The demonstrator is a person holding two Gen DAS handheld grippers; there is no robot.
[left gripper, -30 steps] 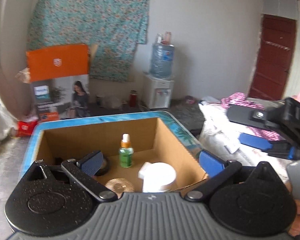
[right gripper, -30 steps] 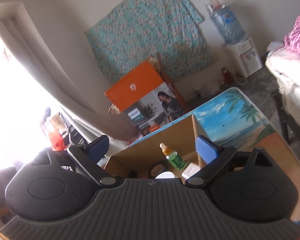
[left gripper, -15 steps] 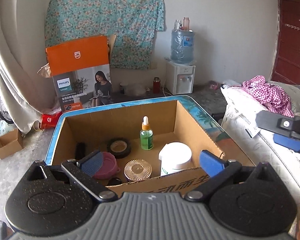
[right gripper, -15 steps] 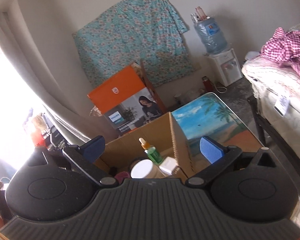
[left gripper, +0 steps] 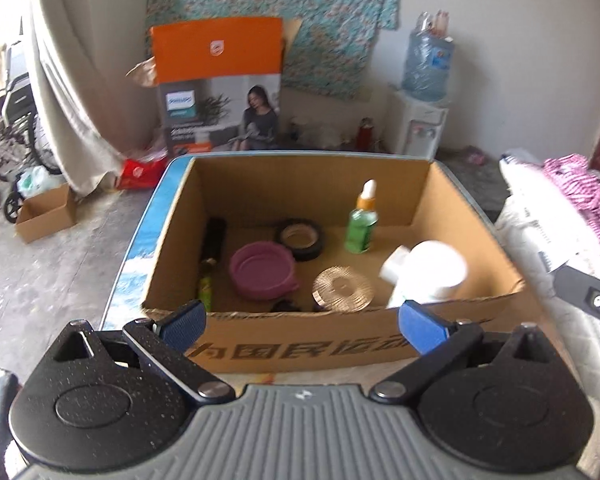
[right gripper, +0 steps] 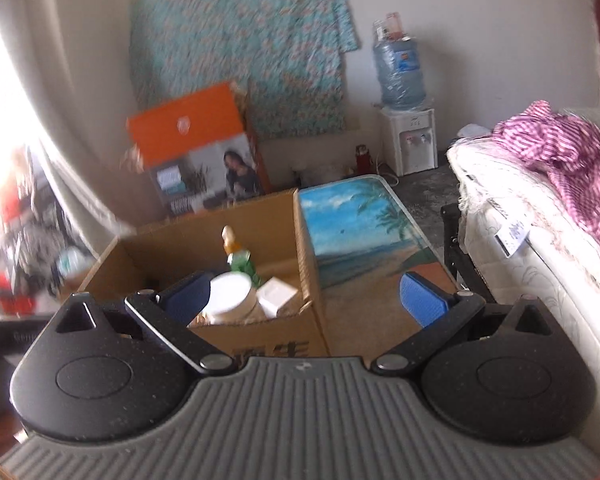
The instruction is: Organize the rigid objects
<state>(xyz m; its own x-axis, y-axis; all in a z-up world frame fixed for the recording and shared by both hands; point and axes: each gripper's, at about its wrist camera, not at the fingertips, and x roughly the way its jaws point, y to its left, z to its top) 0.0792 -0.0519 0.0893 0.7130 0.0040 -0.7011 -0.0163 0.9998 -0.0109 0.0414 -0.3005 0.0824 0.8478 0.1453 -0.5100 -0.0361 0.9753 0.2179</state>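
Note:
An open cardboard box [left gripper: 340, 344] stands on a table with a beach picture [right gripper: 360, 236]. Inside lie a green dropper bottle [left gripper: 362, 224], a black tape roll [left gripper: 300, 236], a pink bowl [left gripper: 262, 270], a gold ribbed lid [left gripper: 343, 290], a white jar [left gripper: 432, 270] and a dark tube [left gripper: 212, 248]. My left gripper [left gripper: 302, 326] is open, held before the box's near wall. My right gripper [right gripper: 306, 302] is open too, above the box's near right corner [right gripper: 316, 312]. Both hold nothing. In the left wrist view the other gripper [left gripper: 592, 300] shows at the right edge.
An orange Philips carton [left gripper: 220, 84] leans on the far wall beside a water dispenser [left gripper: 424, 96]. A bed with a pink striped cloth [right gripper: 568, 156] runs along the right. A small cardboard box [left gripper: 46, 212] and bicycles [left gripper: 4, 152] are on the floor at left.
Both grippers have pulled back from the box and stayed open. The left view now looks down on the whole box; the right view has swung right, showing more table and bed.

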